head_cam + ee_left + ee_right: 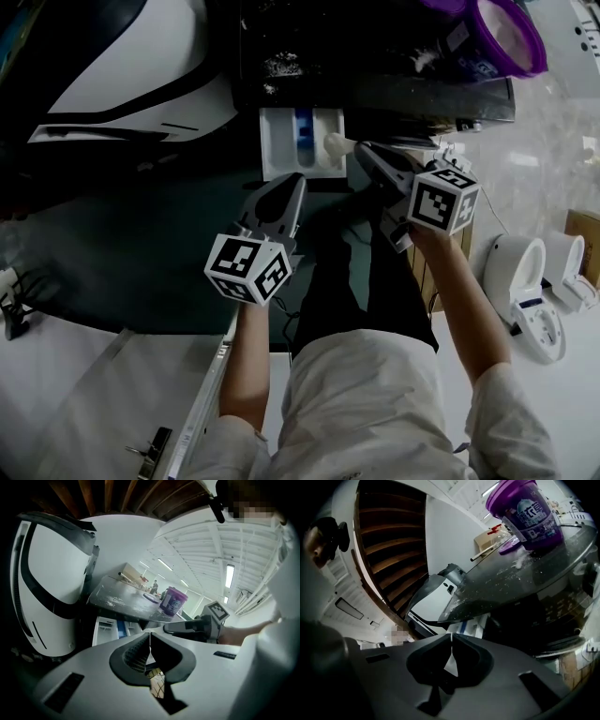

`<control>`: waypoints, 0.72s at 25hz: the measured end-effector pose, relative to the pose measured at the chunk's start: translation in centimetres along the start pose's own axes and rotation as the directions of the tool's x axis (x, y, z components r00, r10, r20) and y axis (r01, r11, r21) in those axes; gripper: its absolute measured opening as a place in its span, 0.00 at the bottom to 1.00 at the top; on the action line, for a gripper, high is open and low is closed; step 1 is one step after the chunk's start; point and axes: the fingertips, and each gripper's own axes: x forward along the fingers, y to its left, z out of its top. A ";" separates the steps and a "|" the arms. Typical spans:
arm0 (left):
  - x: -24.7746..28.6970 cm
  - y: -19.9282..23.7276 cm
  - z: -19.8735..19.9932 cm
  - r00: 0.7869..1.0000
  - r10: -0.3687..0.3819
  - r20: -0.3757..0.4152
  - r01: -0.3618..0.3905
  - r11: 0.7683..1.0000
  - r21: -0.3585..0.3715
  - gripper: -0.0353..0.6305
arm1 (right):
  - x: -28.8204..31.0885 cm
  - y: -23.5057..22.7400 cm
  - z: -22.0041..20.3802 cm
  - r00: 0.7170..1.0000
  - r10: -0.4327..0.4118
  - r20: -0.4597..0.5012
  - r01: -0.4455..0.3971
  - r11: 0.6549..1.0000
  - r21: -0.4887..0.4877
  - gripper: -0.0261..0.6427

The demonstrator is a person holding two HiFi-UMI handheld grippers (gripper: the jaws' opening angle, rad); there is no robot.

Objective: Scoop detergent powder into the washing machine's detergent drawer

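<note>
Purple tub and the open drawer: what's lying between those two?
The washing machine's dark top, dusted with scattered white powder. The purple tub stands on it; the drawer sits open below its edge. The right gripper view shows this.

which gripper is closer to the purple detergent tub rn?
Right. The right gripper sits below and left of the purple tub; the left gripper is further left and lower still.

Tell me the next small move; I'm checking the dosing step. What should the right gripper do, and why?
Probably roll the right gripper to tip the white scoop out: its jaws look shut on it, and it sits at the right edge of the open detergent drawer.
</note>
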 end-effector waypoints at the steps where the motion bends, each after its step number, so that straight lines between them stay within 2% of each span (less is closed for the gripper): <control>1: 0.1 0.0 -0.1 1.000 -0.001 0.002 0.001 1.000 -0.002 0.09 | 0.1 0.0 0.0 1.000 -0.001 -0.007 0.001 1.000 -0.020 0.06; 6: 0.4 0.2 -0.4 1.000 0.002 0.013 -0.002 1.000 -0.015 0.09 | 0.6 -0.1 -0.2 0.999 -0.022 -0.032 0.018 0.990 -0.143 0.06; 13: 0.6 0.9 -0.8 1.000 0.021 0.019 -0.020 1.000 -0.021 0.09 | 1.4 -0.2 -1.2 0.994 -0.079 -0.074 0.053 0.951 -0.305 0.06; 15: 0.5 1.0 -1.0 1.000 0.024 0.020 -0.024 0.999 -0.027 0.09 | 1.5 0.0 -1.5 0.993 -0.090 -0.082 0.056 0.934 -0.353 0.05; 18: 0.6 1.2 -1.2 0.999 0.029 0.020 -0.028 0.999 -0.035 0.09 | 1.7 0.5 -1.8 0.989 -0.113 -0.090 0.060 0.888 -0.455 0.06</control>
